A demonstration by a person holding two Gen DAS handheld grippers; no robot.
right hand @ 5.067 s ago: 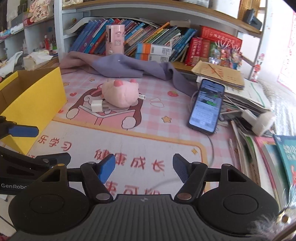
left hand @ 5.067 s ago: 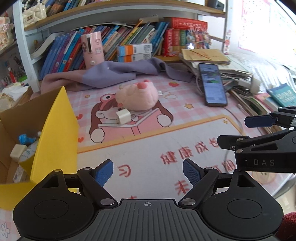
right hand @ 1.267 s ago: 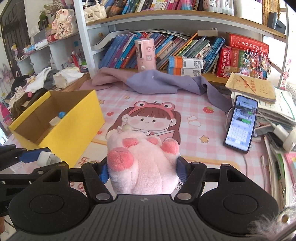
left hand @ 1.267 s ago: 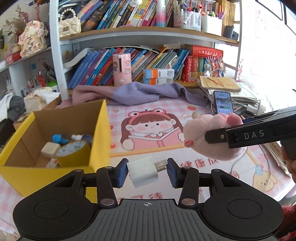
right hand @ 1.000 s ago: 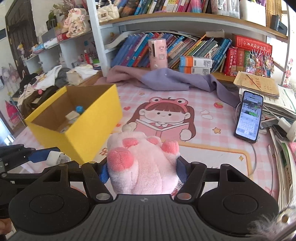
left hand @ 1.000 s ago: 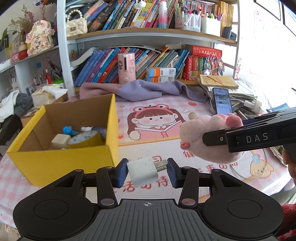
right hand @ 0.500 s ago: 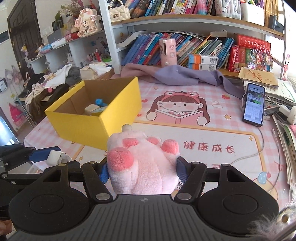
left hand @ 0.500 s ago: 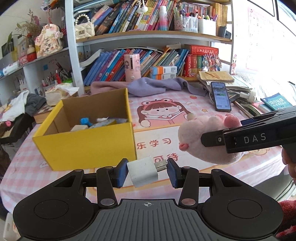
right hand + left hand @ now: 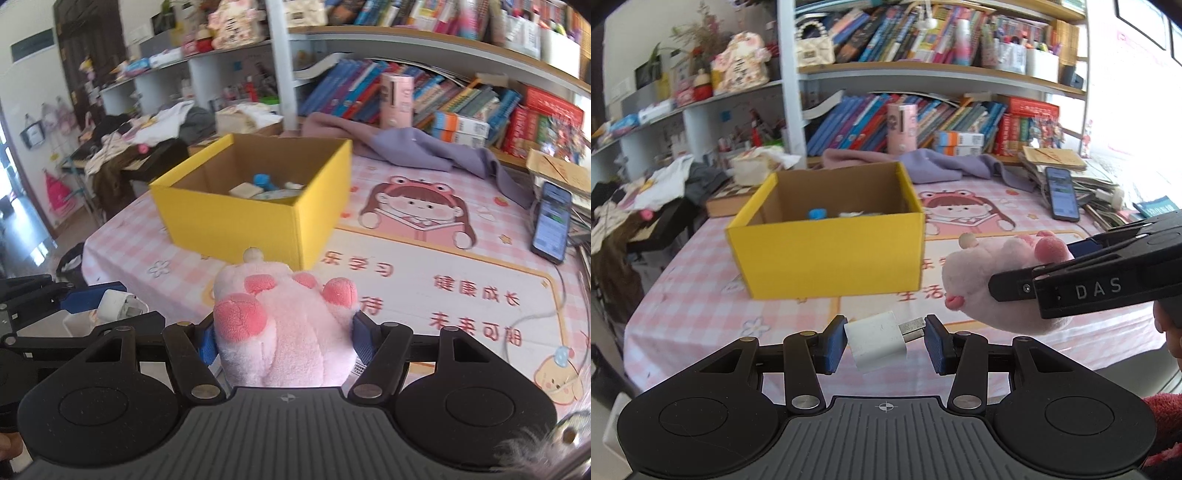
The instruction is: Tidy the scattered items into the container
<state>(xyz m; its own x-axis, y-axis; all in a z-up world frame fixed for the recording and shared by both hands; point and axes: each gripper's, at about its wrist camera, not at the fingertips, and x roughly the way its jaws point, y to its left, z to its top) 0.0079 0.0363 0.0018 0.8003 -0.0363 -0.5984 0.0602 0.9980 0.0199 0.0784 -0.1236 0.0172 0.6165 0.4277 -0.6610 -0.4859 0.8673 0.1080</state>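
Observation:
My left gripper (image 9: pixel 884 343) is shut on a white charger plug (image 9: pixel 877 341) and holds it in the air in front of the table's near edge. My right gripper (image 9: pixel 282 341) is shut on a pink plush paw (image 9: pixel 284 328), also in the air; the plush paw shows in the left wrist view (image 9: pixel 1001 280) at the right. The yellow cardboard box (image 9: pixel 831 254) stands open on the pink checked table, ahead of both grippers. It holds a blue item (image 9: pixel 263 180) and other small things. The charger also shows in the right wrist view (image 9: pixel 120 304) at the lower left.
A phone (image 9: pixel 1062 192) lies at the table's right side by stacked papers and books (image 9: pixel 1056 158). A purple cloth (image 9: pixel 413 147) lies behind the box. Bookshelves stand at the back. Clothes (image 9: pixel 129 140) are piled to the left of the table.
Both grippers have drawn back from the table and to the left with their items still held. The yellow box now sits more central ahead of them.

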